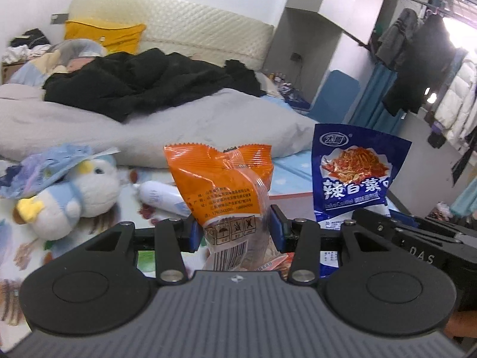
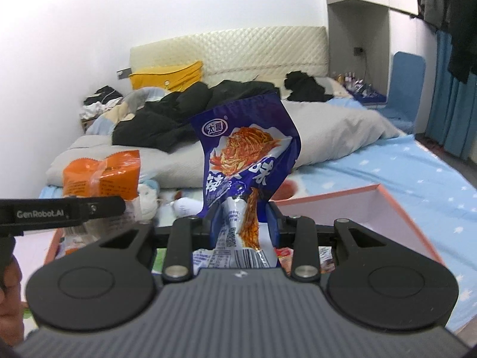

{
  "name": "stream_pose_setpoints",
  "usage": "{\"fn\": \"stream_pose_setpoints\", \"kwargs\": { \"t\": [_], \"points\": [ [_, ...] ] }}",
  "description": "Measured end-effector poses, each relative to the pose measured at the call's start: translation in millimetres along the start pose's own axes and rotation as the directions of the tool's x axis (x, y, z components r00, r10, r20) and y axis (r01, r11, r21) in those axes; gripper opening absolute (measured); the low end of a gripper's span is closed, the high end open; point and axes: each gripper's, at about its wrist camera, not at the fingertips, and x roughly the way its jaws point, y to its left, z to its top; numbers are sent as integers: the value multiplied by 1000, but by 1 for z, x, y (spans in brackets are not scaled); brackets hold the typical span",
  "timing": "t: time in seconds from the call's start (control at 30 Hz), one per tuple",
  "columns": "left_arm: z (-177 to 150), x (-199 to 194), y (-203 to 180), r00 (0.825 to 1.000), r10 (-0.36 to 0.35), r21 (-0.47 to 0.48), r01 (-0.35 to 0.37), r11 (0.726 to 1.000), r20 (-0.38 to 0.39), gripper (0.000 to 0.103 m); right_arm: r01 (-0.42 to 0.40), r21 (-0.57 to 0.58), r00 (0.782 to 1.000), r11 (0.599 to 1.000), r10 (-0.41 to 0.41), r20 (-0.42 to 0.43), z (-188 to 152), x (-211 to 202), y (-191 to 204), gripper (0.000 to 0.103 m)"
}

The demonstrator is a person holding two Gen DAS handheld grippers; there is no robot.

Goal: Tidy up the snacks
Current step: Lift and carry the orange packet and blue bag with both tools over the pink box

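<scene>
Two snack packets held up over the bed, one per gripper.

Left gripper (image 1: 237,229) was clamped on the orange packet (image 1: 222,179) at its lower part, blue pads pressing both sides; the packet's long axis stood upright, serrated top edge up, barcode end down toward the camera. Right gripper (image 2: 243,223) pinched the blue packet (image 2: 247,149) near its lower end, squeezing it narrow there; it too stood upright, logo end up, top leaning slightly right, barcode end down. The packets were side by side, apart, orange to the left. The pink box (image 2: 396,205) lay below them on the bed (image 2: 387,173), with a plush toy (image 1: 77,191) at far left.
</scene>
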Motion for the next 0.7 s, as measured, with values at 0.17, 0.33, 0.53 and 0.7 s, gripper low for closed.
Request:
{"fn": "stream_pose_setpoints", "kwargs": {
  "t": [0.17, 0.33, 0.53, 0.7],
  "points": [
    [4, 21, -26, 1000, -22, 20, 23, 1000, -7, 50, 54, 22, 999, 998, -54, 8, 1, 1, -26, 35],
    [-4, 50, -51, 999, -35, 61, 37, 997, -34, 50, 91, 32, 996, 995, -90, -13, -10, 7, -48, 35],
    [-25, 93, -70, 992, -33, 80, 43, 996, -122, 50, 103, 71, 993, 992, -98, -71, -35, 31, -74, 35],
    [-39, 128, -80, 981, -15, 94, 34, 995, -195, 50, 105, 101, 987, 989, -91, -136, -59, 60, -93, 35]
  ]
}}
